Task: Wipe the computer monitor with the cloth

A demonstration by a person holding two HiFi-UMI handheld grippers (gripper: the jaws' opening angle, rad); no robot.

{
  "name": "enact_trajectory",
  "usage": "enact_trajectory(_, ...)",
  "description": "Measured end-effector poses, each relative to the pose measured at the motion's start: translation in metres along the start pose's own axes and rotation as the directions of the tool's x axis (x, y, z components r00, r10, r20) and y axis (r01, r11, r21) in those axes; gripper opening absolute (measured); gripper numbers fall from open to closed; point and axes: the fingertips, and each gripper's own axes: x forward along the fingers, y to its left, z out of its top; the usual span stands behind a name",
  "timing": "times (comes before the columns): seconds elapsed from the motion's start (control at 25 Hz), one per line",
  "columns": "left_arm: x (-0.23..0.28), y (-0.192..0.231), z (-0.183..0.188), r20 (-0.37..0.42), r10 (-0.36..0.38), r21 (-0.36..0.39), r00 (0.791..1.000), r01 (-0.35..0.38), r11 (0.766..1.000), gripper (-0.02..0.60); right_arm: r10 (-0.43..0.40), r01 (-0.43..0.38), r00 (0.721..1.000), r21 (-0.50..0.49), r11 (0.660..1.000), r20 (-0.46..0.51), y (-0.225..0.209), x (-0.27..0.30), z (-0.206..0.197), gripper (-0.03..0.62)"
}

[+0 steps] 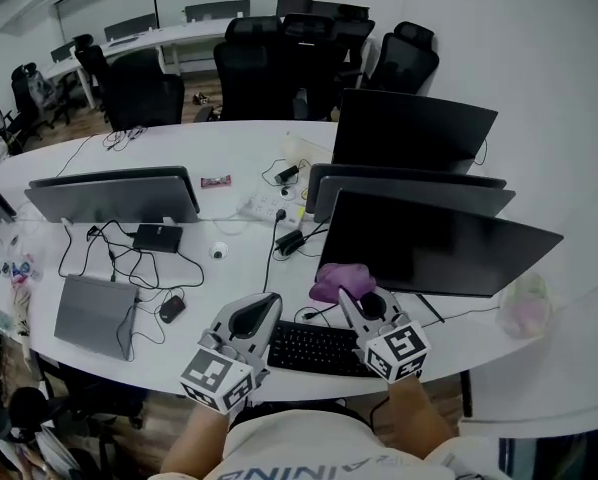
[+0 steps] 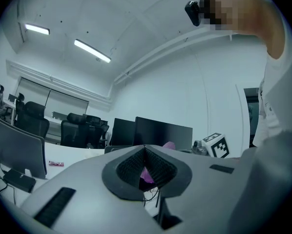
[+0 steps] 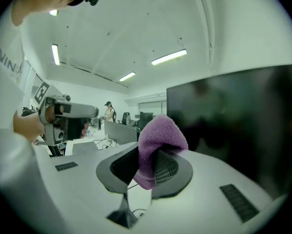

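My right claw (image 3: 151, 152) pinches the purple cloth (image 3: 160, 133), with the black monitor (image 3: 243, 121) just ahead on its right, so I should lay the bunched fabric flat and sweep lightly across, holding my empty, pressed-together left claw (image 2: 144, 150) clear.

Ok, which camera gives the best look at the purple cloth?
The right gripper view: the purple cloth sits large and central, pinched in the right gripper, weave visible. The head view shows only a small lump at the lower left corner of the near monitor. The left gripper view shows a sliver past the shut left gripper.
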Motion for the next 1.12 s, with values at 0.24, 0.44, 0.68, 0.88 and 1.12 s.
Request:
enact_trajectory(0.24,0.024,-0.020,0.016,0.025,-0.043,0.035,0.999,0.042,0.998,0.006,-0.032,0.043,0.992,-0.096,0.994,0.121,-0.008,-0.057,0.058,0.055)
enact_trajectory(0.44,0.040,-0.037,0.016,0.019,-0.082,0.046,0.996,0.081,0.996,0.006,-0.084,0.104,0.985,-0.127,0.987,0.153,-0.020,-0.091,0.075,0.055)
enact_trajectory(0.68,0.055,-0.052,0.014,0.009,-0.115,0.049,0.993,0.114,0.992,0.006,-0.134,0.155,0.978,-0.126,0.980,0.158,-0.039,-0.108,0.074,0.055)
enact_trajectory(0.88,0.059,-0.056,0.014,0.003,-0.120,0.051,0.993,0.120,0.992,0.006,-0.139,0.158,0.978,-0.113,0.981,0.156,-0.045,-0.110,0.072,0.055)
enact_trajectory(1.12,0.058,-0.055,0.015,0.003,-0.108,0.051,0.994,0.108,0.993,0.007,-0.129,0.148,0.979,-0.117,0.982,0.155,-0.045,-0.108,0.072,0.055)
